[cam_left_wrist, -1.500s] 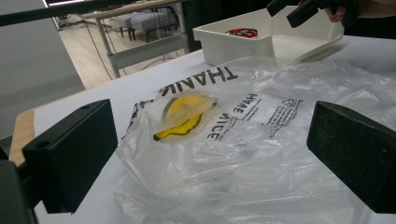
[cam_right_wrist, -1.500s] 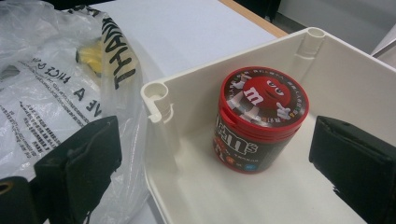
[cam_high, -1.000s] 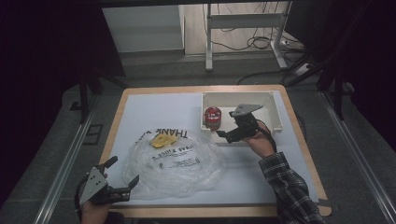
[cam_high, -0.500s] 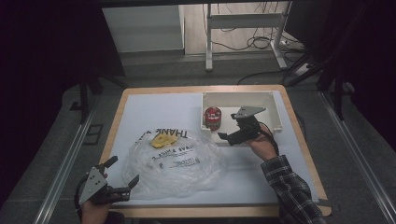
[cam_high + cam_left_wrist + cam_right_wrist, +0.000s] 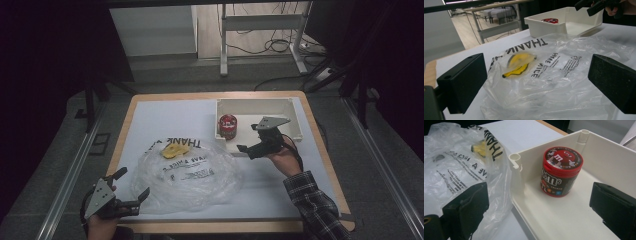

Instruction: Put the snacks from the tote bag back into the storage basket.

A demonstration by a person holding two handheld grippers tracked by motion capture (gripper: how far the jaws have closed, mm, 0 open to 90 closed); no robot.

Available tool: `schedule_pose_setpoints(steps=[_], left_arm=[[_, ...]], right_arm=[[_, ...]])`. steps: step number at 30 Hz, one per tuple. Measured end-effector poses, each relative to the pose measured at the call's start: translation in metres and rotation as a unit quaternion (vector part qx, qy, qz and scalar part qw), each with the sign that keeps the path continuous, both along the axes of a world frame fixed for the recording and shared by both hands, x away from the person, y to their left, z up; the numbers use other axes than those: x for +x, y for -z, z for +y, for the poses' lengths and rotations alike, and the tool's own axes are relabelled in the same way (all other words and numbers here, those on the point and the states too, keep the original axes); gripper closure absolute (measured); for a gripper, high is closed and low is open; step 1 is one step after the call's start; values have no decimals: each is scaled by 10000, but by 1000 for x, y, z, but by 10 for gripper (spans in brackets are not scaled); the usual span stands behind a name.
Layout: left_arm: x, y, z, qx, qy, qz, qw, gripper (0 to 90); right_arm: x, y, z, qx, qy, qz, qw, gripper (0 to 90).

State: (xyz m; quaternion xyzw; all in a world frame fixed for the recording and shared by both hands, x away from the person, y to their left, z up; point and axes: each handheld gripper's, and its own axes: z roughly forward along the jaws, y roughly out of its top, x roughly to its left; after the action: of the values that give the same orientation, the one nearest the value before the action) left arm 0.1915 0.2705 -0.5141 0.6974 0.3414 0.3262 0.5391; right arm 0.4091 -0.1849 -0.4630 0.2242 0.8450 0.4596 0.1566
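A red M&M's can [image 5: 227, 126] [image 5: 561, 170] stands upright at the left end of the white tray [image 5: 295, 112] [image 5: 614, 157]. My right gripper [image 5: 247, 137] [image 5: 539, 202] is open over the tray's near edge and points at the can, a short way from it, holding nothing. A clear plastic bag [image 5: 185, 170] [image 5: 554, 75] printed "THANK" lies crumpled mid-table with a yellow item [image 5: 173, 150] [image 5: 520, 63] inside. My left gripper [image 5: 134, 182] [image 5: 536, 75] is open at the bag's near left corner, jaws either side of it, apart from it.
The tray [image 5: 544, 27] sits at the table's back right, its left wall against the bag [image 5: 461, 165]. A wooden rim [image 5: 125, 125] borders the white tabletop. The right gripper [image 5: 594, 5] appears far off in the left gripper view.
The right gripper has drifted slightly to the right, away from the can. The left gripper, bag and can stay where they were.
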Motion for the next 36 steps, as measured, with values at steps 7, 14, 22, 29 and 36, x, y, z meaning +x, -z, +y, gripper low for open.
schedule_pose_setpoints(steps=[7,14,22,29,36], left_arm=[[0,0,0,-4,13,0,10000,29],[0,0,0,-15,12,-1,10000,27],[0,0,2,-98,-6,11,10000,21],[0,0,2,-92,-4,10,10000,18],[0,0,3,-118,-11,11,9999,16]], right_arm=[[-9,-2,-5,88,11,-48,9999,27],[-16,-4,-14,350,90,-113,9993,26],[-22,-1,-21,467,186,-172,9986,12],[-27,0,-24,545,207,-160,9982,8],[-34,4,-25,597,224,-127,9979,3]])
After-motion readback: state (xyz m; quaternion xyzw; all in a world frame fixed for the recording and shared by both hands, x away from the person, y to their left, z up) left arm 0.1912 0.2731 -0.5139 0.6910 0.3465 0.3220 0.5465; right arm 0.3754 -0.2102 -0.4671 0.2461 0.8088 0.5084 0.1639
